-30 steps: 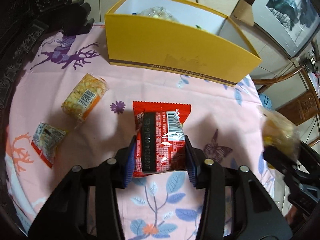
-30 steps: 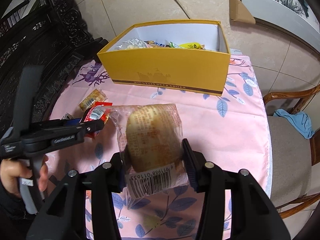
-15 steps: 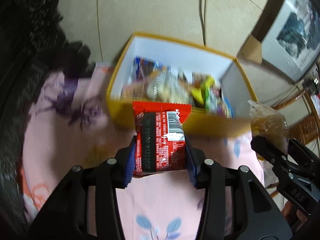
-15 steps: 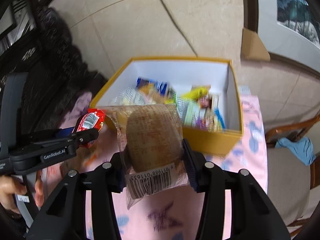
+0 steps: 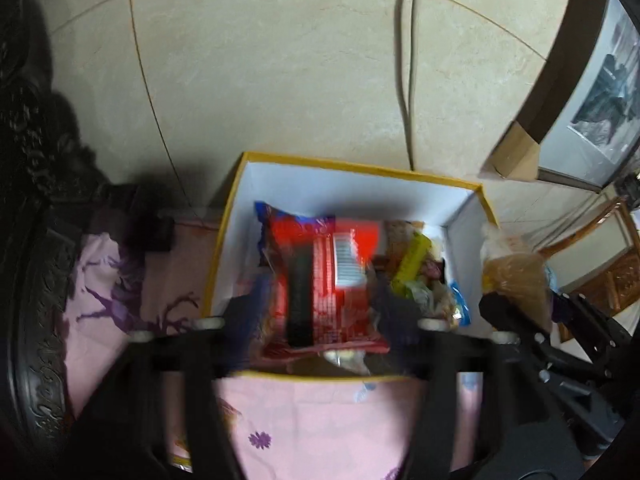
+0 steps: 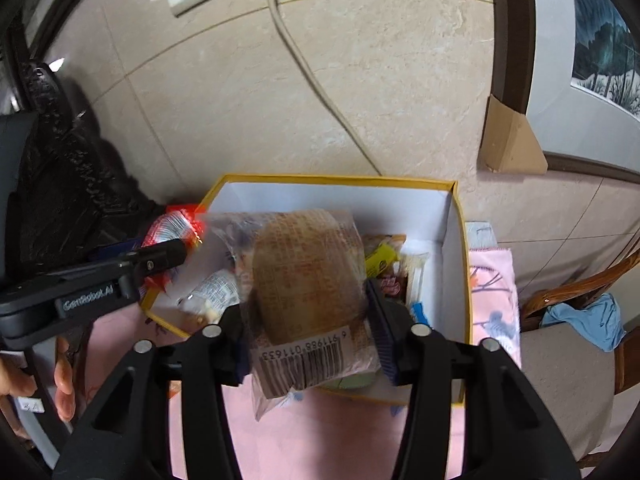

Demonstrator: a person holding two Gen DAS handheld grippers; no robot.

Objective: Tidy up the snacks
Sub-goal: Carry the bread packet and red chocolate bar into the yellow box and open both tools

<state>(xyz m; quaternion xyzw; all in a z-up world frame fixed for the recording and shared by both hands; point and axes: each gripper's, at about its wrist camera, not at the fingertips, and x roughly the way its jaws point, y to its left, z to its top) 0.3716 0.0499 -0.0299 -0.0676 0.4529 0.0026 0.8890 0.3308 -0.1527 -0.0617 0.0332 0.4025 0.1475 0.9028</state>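
Glossy red packet (image 5: 328, 288), perhaps foil, yellow cardboard box (image 5: 224, 248)

Two close downward views, shared box (image 5: 460, 188)

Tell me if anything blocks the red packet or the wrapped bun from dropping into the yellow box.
Nothing visible does. The red packet and wrapped bun hang over the open, lidless yellow box; beneath them lie only snacks already inside. Both grippers' jaws are opening.
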